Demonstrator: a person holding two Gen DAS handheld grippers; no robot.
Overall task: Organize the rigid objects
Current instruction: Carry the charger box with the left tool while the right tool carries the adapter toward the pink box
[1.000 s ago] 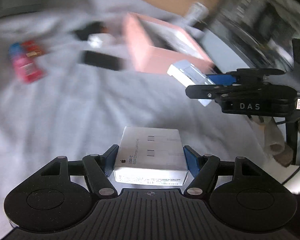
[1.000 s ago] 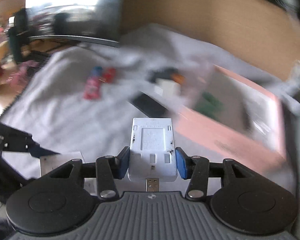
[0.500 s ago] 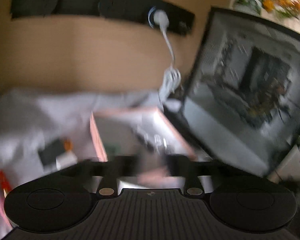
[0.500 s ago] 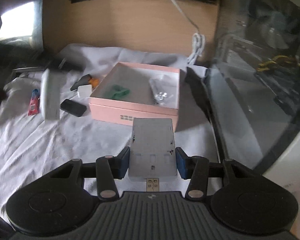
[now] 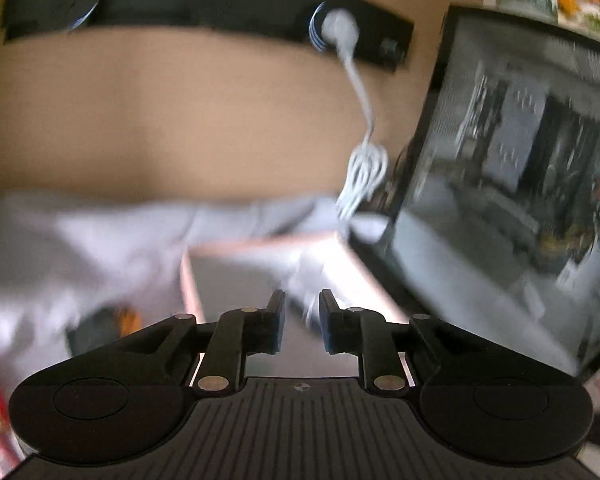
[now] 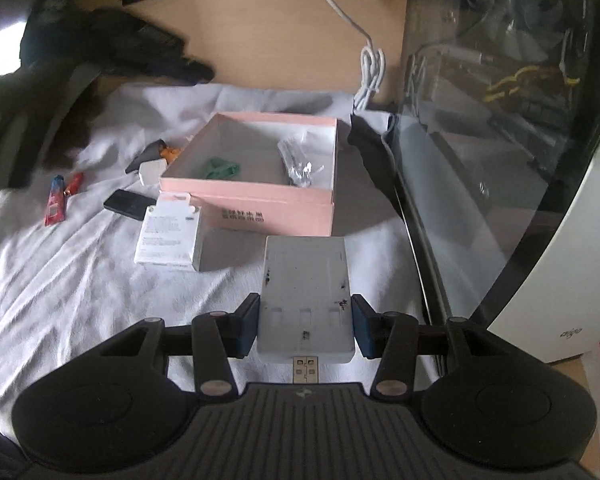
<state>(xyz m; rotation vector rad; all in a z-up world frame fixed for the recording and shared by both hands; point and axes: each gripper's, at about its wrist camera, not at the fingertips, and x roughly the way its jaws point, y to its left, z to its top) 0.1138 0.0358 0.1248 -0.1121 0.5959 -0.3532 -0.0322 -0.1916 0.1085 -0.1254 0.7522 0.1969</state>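
Note:
My right gripper is shut on a flat grey USB device, plug end toward the camera, held over the white cloth just in front of the open pink box. A green item and a clear bag of dark parts lie in the box. A white carton rests on the cloth against the box's front left corner. In the blurred left wrist view my left gripper hangs over the pink box. Its jaws stand a narrow gap apart and are opening, with nothing between them.
A glass-sided computer case walls off the right side. A white cable hangs down the wooden back panel. Left of the box lie a black slab, a white adapter and a red tube.
My left gripper let go of the white carton, rose and tipped up toward the back wall, and its jaws came nearly together. My right gripper swung round to face the pink box, still gripping the grey device.

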